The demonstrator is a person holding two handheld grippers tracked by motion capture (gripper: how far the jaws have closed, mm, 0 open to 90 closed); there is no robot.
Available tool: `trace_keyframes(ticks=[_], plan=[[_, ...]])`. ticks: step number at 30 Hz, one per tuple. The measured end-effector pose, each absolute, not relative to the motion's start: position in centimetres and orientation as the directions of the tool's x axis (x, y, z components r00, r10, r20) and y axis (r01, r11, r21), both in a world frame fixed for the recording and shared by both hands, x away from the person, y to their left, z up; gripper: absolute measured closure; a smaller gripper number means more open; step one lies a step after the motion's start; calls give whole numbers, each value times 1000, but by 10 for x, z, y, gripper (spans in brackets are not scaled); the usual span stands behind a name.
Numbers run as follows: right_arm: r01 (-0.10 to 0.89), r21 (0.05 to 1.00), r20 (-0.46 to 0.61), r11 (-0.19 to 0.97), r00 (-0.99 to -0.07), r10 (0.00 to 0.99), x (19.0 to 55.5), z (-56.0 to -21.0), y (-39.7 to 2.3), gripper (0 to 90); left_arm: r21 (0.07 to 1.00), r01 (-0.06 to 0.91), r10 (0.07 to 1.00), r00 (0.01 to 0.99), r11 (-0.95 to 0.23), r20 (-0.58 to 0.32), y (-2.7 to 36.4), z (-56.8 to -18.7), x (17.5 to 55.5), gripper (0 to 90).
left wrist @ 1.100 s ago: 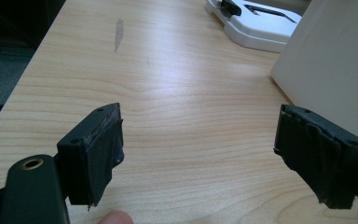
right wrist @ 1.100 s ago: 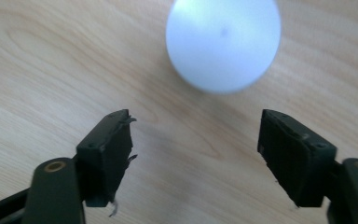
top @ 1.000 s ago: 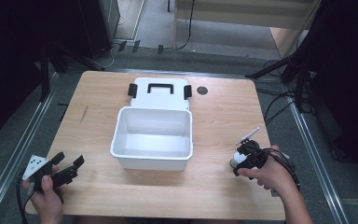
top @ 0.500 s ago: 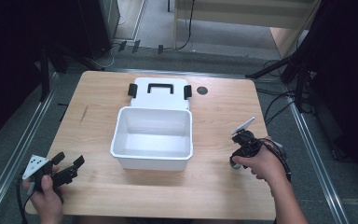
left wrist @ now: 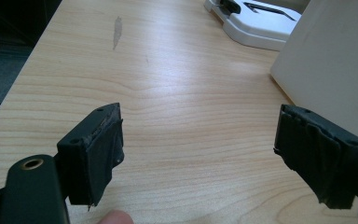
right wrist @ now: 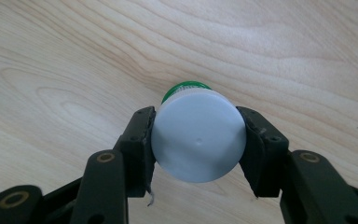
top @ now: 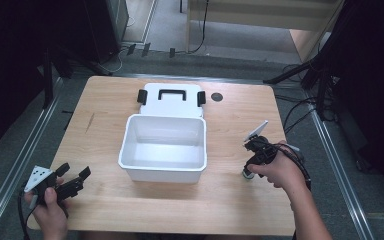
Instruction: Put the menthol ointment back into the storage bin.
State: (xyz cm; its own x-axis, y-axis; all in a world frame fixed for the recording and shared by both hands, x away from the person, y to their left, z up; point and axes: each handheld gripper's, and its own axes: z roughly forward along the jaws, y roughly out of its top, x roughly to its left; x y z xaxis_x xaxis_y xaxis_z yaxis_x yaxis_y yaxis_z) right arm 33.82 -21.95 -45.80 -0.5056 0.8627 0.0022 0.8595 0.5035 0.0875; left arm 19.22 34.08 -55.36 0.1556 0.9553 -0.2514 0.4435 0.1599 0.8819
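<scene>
Here the right tongs point(right wrist: 196, 140) are clamped on a small bottle point(right wrist: 196, 140) with a white cap and a green band beneath it, near the table's point(top: 110, 107) right edge, toward the near right corner. The bottle's base looks to be at the tabletop; I cannot tell whether it rests there or is just lifted. It is probably light and rigid, its smooth plastic cap likely slippery, so the hold across the widest part of the cap, one jaw on each side, seems the sensible place. The left tongs point(top: 73, 180) sit at the near left corner, jaws wide apart and holding nothing. A white bin point(top: 130, 145) stands at the table's middle, open and empty inside. Its lid point(top: 172, 102), with a black handle and black clips, lies flat just behind it toward the far edge.
</scene>
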Motion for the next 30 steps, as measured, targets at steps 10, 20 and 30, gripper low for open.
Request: trace_keyframes(ticks=[10,20,30], plan=[[799,86,2,595,-597,802,341,-427,-187,516,881,444,954,157,165,-257,341,-554,192,160],[770,104,20,629,-634,773,345,-399,-159,516,882,440,952,156,172,-263,341,-554,193,160],[756,101,16,646,-651,759,348,-377,-143,516,882,438,952,155,174,-265,342,-554,193,160]])
